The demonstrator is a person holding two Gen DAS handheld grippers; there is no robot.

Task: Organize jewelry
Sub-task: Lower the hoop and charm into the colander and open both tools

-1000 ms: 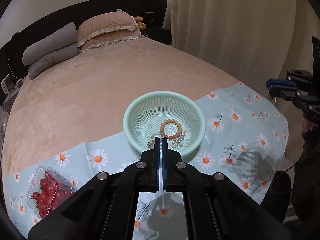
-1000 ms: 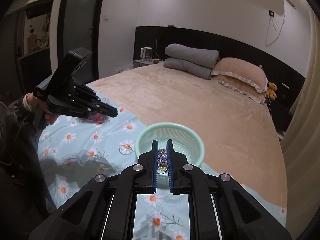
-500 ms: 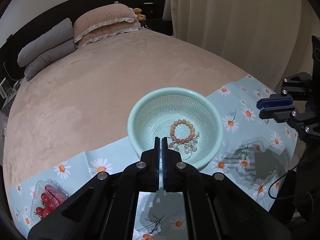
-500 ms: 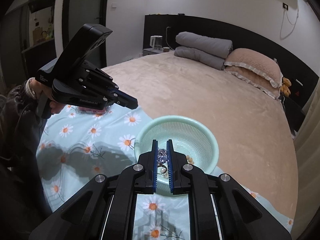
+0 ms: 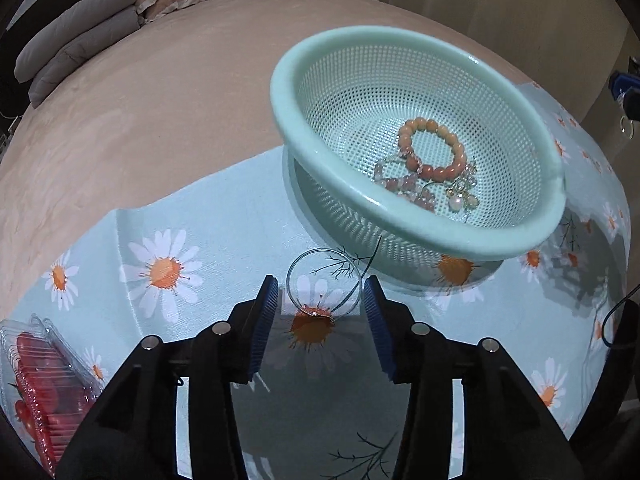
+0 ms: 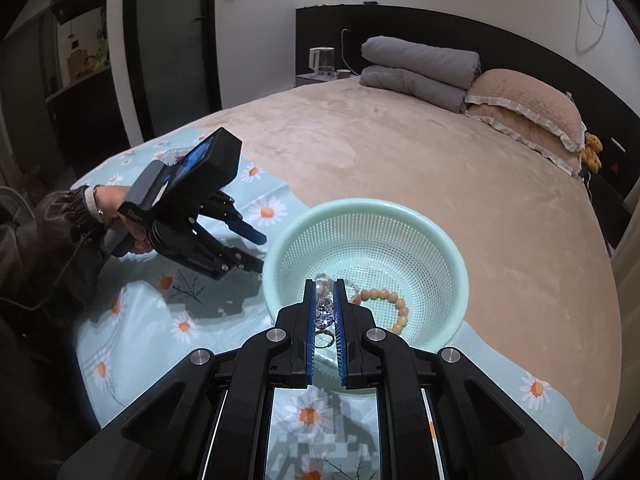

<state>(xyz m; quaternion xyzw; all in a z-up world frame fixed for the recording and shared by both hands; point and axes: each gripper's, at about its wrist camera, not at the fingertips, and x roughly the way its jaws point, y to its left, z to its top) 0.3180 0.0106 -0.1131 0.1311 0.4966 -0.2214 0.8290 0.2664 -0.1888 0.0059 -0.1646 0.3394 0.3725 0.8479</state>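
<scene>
A mint green mesh basket (image 5: 400, 216) (image 6: 448, 256) stands on a daisy-print cloth (image 5: 200, 240) on the bed. It holds an orange bead bracelet (image 5: 434, 146) (image 6: 396, 304), a pink bead bracelet (image 5: 404, 186) and pearl pieces (image 5: 460, 196). My left gripper (image 5: 320, 296) is open, low over the cloth, its fingers on either side of a thin silver hoop (image 5: 322, 284) lying flat by the basket. My right gripper (image 6: 325, 292) is shut on a crystal ring (image 6: 324, 314) above the basket's near rim. The left gripper (image 6: 252, 252) also shows in the right wrist view.
A clear box of cherry tomatoes (image 5: 36, 376) lies at the cloth's left edge. Pillows (image 6: 524, 108) and folded grey quilts (image 6: 420, 66) lie at the head of the bed. Curtains (image 5: 500, 8) hang beyond the basket.
My left gripper has opened and dropped toward the cloth, closing in on the silver hoop. My right gripper still holds the ring and has moved closer over the basket.
</scene>
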